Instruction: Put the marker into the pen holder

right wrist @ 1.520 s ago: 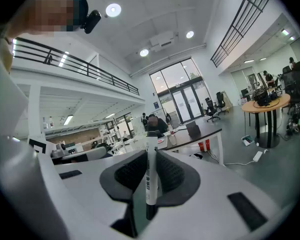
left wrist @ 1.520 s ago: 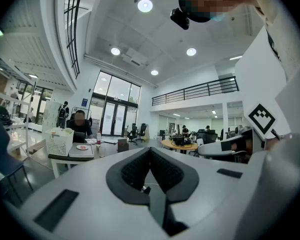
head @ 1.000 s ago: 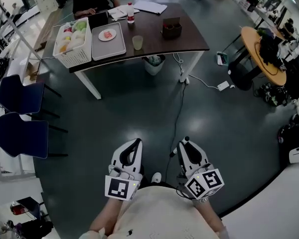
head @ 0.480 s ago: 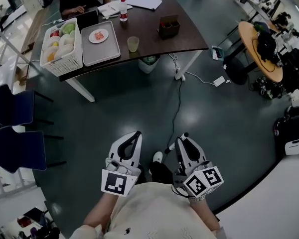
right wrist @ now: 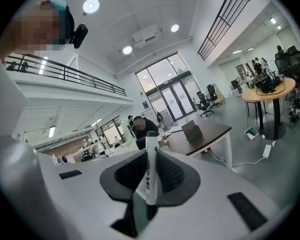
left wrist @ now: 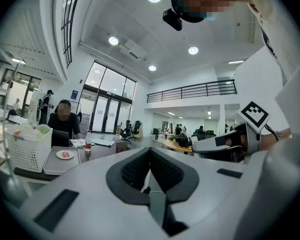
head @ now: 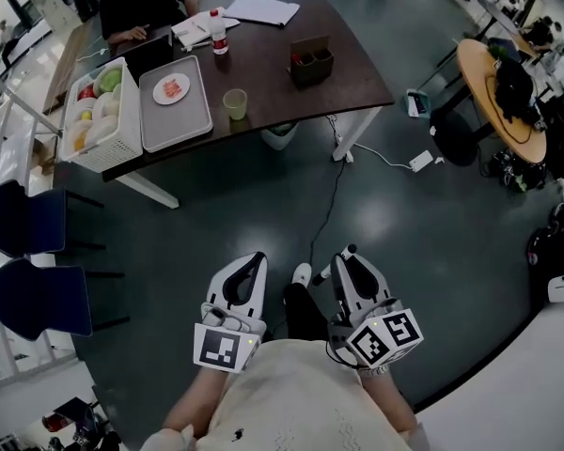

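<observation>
Marker [right wrist: 151, 174] stood clamped in the right tongs [right wrist: 150, 159], left tongs [left wrist: 150, 156] closed empty, so next, I judged, came carrying it to the pen holder [head: 311, 62] far ahead.

White basket [head: 108, 153], grey tray [head: 179, 125], green cup [head: 234, 102], bottle [head: 217, 34] on dark table [head: 348, 73]; blue chairs [head: 23, 222] at left

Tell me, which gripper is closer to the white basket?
Left. In the head view the left gripper sits down-right of the basket; the right gripper, shut on the marker, is further right.
</observation>
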`<move>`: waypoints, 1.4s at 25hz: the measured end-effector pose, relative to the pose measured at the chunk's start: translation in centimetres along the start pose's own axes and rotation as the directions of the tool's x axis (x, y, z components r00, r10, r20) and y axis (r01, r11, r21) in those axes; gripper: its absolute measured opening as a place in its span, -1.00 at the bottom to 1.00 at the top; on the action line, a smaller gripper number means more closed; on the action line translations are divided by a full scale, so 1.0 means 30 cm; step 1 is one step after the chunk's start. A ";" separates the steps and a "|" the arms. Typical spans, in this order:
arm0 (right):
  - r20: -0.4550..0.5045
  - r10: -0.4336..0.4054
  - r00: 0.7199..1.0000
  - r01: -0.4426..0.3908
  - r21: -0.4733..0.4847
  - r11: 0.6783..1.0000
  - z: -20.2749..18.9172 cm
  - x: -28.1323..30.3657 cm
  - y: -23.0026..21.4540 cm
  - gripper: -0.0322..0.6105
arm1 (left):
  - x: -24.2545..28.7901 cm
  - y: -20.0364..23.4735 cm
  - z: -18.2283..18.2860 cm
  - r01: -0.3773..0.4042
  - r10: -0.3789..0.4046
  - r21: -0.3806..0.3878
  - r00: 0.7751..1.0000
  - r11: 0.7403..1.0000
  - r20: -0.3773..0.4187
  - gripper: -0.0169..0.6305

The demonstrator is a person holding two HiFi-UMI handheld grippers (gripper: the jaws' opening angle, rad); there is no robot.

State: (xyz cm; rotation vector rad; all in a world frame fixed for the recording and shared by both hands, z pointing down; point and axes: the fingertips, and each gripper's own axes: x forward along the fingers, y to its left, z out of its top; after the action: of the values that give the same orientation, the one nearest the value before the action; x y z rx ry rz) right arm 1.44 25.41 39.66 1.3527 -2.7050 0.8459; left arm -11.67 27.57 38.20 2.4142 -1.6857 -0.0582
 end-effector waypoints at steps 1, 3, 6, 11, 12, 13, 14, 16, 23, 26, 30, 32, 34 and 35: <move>0.003 0.009 1.000 -0.009 -0.008 1.000 0.035 0.025 -0.036 -0.66 | 0.055 -0.006 0.002 -0.002 0.002 0.011 1.000 1.000 -0.006 -0.92; 0.007 0.028 1.000 -0.028 -0.019 0.999 0.100 0.072 -0.107 -0.66 | 0.167 -0.023 0.030 -0.010 0.010 0.020 1.000 1.000 0.010 -0.92; 0.005 0.057 0.998 -0.057 -0.024 0.998 0.179 0.139 -0.206 -0.66 | 0.304 -0.038 0.073 -0.033 0.032 0.038 0.999 0.999 0.031 -0.92; 0.000 0.074 0.997 -0.073 -0.026 0.997 0.268 0.221 -0.331 -0.66 | 0.429 -0.025 0.041 -0.052 0.057 0.094 0.997 0.994 -0.053 -0.92; -0.001 0.071 0.997 -0.071 -0.018 0.997 0.277 0.234 -0.355 -0.66 | 0.452 -0.027 0.031 -0.048 0.055 0.096 0.996 0.994 -0.069 -0.92; -0.001 0.067 0.998 -0.067 -0.010 0.998 0.286 0.247 -0.377 -0.66 | 0.478 -0.029 0.028 -0.046 0.052 0.090 0.996 0.995 -0.074 -0.92; -0.002 0.062 0.998 -0.062 -0.004 0.998 0.293 0.262 -0.398 -0.66 | 0.507 -0.030 0.031 -0.044 0.050 0.080 0.996 0.996 -0.069 -0.92; -0.006 0.046 0.999 -0.046 0.007 0.999 0.301 0.295 -0.435 -0.66 | 0.572 -0.024 0.044 -0.039 0.042 0.062 0.998 0.997 -0.045 -0.92; -0.006 -0.016 1.000 0.016 -0.005 1.000 0.362 0.434 -0.505 -0.66 | 0.778 0.031 0.073 0.042 -0.041 0.040 0.999 0.998 -0.030 -0.92; -0.006 -0.062 0.998 0.062 0.003 0.998 0.398 0.537 -0.520 -0.66 | 0.878 0.108 0.097 0.080 -0.079 0.031 0.997 0.996 -0.023 -0.92; 0.009 -0.096 0.995 0.097 -0.016 0.995 0.469 0.689 -0.516 -0.66 | 1.011 0.239 0.150 0.125 -0.125 0.006 0.992 0.992 0.004 -0.92; 0.042 -0.108 0.993 0.110 -0.036 0.993 0.522 0.757 -0.512 -0.66 | 1.076 0.296 0.174 0.154 -0.154 0.010 0.988 0.988 0.016 -0.92; 0.069 -0.124 0.990 0.127 -0.039 0.991 0.558 0.812 -0.513 -0.66 | 1.128 0.341 0.195 0.178 -0.179 0.019 0.984 0.984 0.024 -0.92; 0.076 -0.133 0.988 0.136 -0.037 0.990 0.570 0.836 -0.516 -0.66 | 1.151 0.361 0.208 0.186 -0.187 0.023 0.982 0.982 0.029 -0.92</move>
State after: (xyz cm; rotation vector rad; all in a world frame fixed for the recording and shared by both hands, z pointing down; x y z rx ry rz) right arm 1.12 -8.62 38.07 1.5664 -2.6306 0.7390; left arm -10.50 -9.09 36.82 2.5930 -1.4735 -0.1068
